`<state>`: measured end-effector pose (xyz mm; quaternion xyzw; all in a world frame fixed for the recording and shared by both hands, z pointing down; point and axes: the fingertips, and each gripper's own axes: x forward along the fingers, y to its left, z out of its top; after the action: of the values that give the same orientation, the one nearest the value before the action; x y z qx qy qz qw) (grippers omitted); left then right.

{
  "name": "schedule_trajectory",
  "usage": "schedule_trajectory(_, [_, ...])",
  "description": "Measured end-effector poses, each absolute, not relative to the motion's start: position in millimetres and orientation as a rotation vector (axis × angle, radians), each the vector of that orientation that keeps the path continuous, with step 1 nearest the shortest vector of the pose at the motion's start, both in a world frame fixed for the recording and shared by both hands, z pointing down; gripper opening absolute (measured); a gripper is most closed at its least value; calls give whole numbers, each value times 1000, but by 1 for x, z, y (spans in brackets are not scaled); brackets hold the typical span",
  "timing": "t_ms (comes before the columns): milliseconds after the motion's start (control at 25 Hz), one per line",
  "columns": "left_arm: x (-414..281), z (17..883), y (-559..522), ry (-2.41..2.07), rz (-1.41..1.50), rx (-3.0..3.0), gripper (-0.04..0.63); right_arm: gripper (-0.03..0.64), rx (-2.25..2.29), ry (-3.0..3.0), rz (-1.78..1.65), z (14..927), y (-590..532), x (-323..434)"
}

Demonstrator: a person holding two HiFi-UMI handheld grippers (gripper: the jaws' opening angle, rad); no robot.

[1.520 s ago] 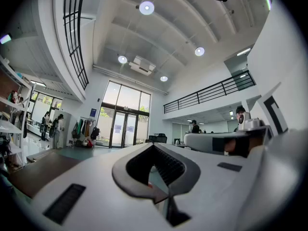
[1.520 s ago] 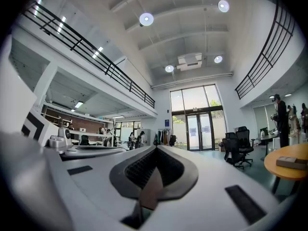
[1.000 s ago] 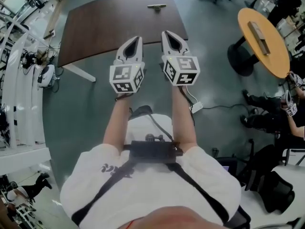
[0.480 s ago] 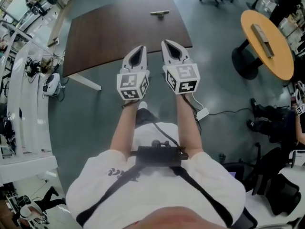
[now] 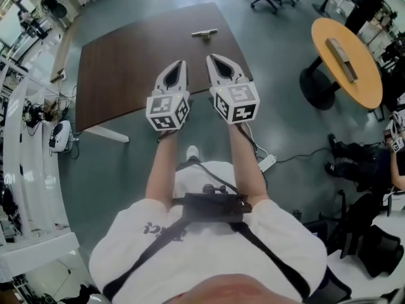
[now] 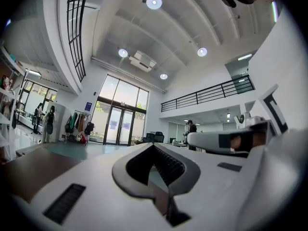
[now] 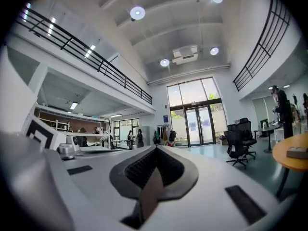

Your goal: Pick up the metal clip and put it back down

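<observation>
The clip (image 5: 204,33) lies flat on the far part of the table (image 5: 126,62), close to its far edge and a little to the right. Nothing touches it. It looks small and thin, and its exact shape cannot be told.

Both grippers are held side by side over the near edge of the table, pointing level toward the far side, well apart from the clip. The left gripper (image 5: 182,63) has its jaws pressed together, and nothing is seen between them in the left gripper view. The right gripper (image 5: 211,57) is also pressed together and empty; it is the one more in line with the clip.

The step in hand is judged to be the approach, so the pick is not yet started. To do it well, the right gripper should be brought further over the table and lowered, and its jaws should be spread before the clip is reached. The clip is probably best taken across its narrow side, so that it is not pushed off the far edge.
</observation>
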<state>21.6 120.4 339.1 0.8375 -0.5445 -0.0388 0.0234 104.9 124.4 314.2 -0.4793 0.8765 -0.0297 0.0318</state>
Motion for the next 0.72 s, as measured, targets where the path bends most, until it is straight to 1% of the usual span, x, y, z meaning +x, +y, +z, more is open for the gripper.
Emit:
schedule_trajectory(160, [14, 326, 71, -1688, -143, 2611, -5, -12, -1488, 2708, -47, 309, 86, 93])
schedule_trajectory(360, [-7, 323, 31, -1692, -96, 2653, -5, -13, -1543, 2617, -117, 303, 31, 84])
schedule_trajectory(520, [-48, 330, -5, -1635, -82, 2641, -5, -12, -1506, 2643, -113, 306, -6, 36])
schedule_trajectory(720, [-87, 341, -40, -1628, -86, 2631, -5, -12, -1487, 2698, 0, 311, -37, -19])
